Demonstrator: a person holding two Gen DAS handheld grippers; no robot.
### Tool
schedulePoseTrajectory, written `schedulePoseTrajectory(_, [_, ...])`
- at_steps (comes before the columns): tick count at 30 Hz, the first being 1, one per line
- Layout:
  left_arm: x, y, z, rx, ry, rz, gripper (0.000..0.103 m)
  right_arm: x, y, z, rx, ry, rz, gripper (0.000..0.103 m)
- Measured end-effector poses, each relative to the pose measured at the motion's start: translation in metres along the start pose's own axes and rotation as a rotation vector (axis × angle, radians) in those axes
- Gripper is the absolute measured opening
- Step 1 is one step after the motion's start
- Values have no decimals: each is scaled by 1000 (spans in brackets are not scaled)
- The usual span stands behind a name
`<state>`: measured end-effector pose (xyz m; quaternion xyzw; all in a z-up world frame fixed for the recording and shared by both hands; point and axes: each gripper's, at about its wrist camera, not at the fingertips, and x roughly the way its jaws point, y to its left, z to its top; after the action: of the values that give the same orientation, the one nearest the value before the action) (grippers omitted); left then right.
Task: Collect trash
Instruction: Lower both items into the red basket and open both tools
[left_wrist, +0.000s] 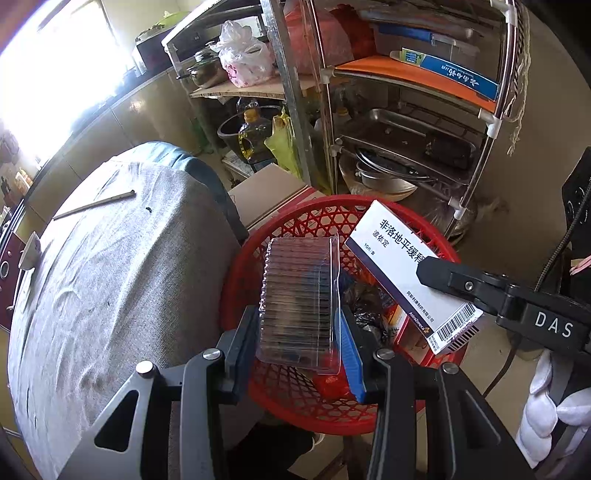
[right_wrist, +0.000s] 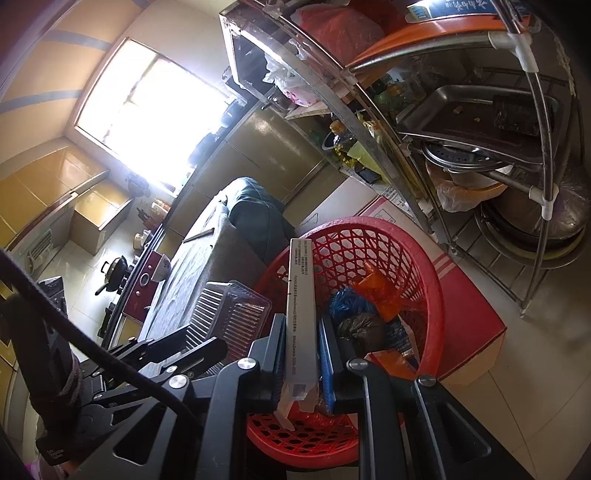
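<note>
My left gripper (left_wrist: 299, 332) clamps the plastic tray (left_wrist: 299, 299), right gripper (right_wrist: 301, 350) the medicine box (right_wrist: 301, 314); both over the red basket (left_wrist: 295, 402), unreleased; a stick (left_wrist: 94, 204) at ten o'clock remains.

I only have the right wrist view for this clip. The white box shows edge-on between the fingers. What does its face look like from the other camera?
Observer: In the left wrist view the white medicine box shows a broad face with Chinese print, an AstraZeneca logo and a barcode at the gripped end.
Operator: What is the left gripper doing?
Observer: The left gripper is shut on a clear plastic tray, held above the red basket.
Operator: Anything left on the table?
Observer: On the grey tablecloth lies a thin stick, clearer here than in your view.
Operator: Is the box over the basket too?
Observer: Yes, the right gripper holds it above the basket's far rim.
</note>
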<state>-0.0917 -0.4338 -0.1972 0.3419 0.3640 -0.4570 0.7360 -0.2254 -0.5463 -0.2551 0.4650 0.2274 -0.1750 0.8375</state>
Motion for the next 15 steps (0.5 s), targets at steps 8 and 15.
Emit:
schedulePoseTrajectory(8, [7,2,-2,-3,20,0,44,2,-2,-1,6,4,0,18])
schedulePoseTrajectory(15, [12,3,-4,-7,35,-3,44,3,-3,0,16,10,1,18])
